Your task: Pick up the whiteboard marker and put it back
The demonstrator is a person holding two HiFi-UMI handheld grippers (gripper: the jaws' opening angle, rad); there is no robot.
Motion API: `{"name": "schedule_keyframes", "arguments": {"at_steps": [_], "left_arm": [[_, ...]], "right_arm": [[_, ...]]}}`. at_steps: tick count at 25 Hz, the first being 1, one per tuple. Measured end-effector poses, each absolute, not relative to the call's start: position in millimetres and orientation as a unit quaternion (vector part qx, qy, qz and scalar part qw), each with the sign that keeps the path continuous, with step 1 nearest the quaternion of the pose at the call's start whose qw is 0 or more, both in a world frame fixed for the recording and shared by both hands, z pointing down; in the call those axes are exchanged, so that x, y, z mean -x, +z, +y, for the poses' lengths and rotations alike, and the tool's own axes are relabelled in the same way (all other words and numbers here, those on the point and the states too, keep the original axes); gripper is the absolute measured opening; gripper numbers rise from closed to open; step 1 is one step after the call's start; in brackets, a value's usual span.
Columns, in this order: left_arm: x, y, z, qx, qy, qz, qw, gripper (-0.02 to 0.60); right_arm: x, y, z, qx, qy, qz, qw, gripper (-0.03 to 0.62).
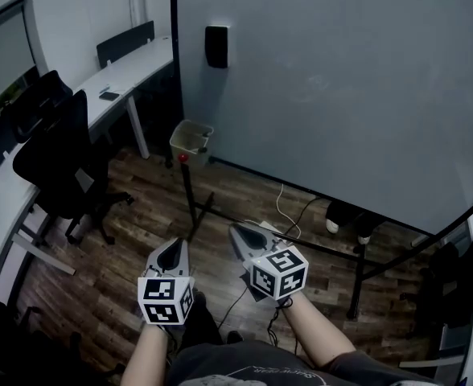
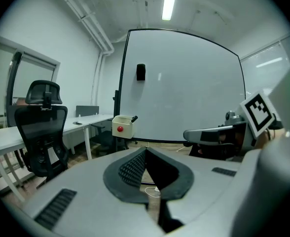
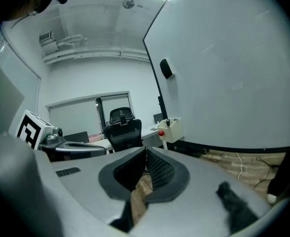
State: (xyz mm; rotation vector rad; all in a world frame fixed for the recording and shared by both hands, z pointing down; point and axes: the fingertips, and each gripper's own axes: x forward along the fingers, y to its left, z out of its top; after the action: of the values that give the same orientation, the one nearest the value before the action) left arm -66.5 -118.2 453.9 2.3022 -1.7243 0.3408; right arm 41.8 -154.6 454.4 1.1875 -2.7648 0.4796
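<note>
head view: both tongs are held low in front of the person, above a wooden floor (image 1: 124, 240). the left gripper (image 1: 173, 252) and the right gripper (image 1: 240, 233) point toward a large whiteboard (image 1: 341, 79) on a dark stand. a black eraser (image 1: 216, 47) sticks high on the board's left part. at the board's lower left corner hangs a cream box (image 1: 191, 137) with a red knob (image 1: 183, 158) on its side; what it holds is too small to tell here. it is well apart from both grippers. a white cable (image 1: 285, 207) lies on the floor below the board. a black office chair (image 1: 59, 159) stands beside a white desk (image 1: 128, 69) at left.

left gripper view: the ribbed jaws meet at their tips, fully closed, with nothing between them. beyond them is the cream box, and a dark stick leaning out of its top right corner is probably the whiteboard marker (image 2: 133, 118). the right gripper shows at the right edge with its marker cube.

right gripper view: these jaws are also pressed together and hold nothing. the cream box shows past the tips, with the dark marker end standing up from it. the left gripper shows at the left, in front of the office chair.
</note>
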Motion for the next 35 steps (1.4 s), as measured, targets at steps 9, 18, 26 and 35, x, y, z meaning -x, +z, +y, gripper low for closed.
{"name": "schedule_keyframes", "arguments": {"at_steps": [9, 18, 26, 35], "left_arm": [[85, 453, -198, -0.803, 0.109, -0.572, 0.125, 0.014], [106, 452, -274, -0.807, 0.108, -0.567, 0.125, 0.014], [117, 449, -312, -0.813, 0.107, -0.557, 0.129, 0.014], [132, 453, -346, -0.818, 0.105, -0.549, 0.133, 0.014]], "right_arm": [[-19, 451, -227, -0.414, 0.147, -0.897, 0.048, 0.024], [-8, 449, -300, -0.435, 0.154, -0.886, 0.033, 0.025], [9, 447, -337, -0.435, 0.153, -0.887, 0.026, 0.026], [28, 458, -367, -0.436, 0.151, -0.886, 0.042, 0.116]]}}
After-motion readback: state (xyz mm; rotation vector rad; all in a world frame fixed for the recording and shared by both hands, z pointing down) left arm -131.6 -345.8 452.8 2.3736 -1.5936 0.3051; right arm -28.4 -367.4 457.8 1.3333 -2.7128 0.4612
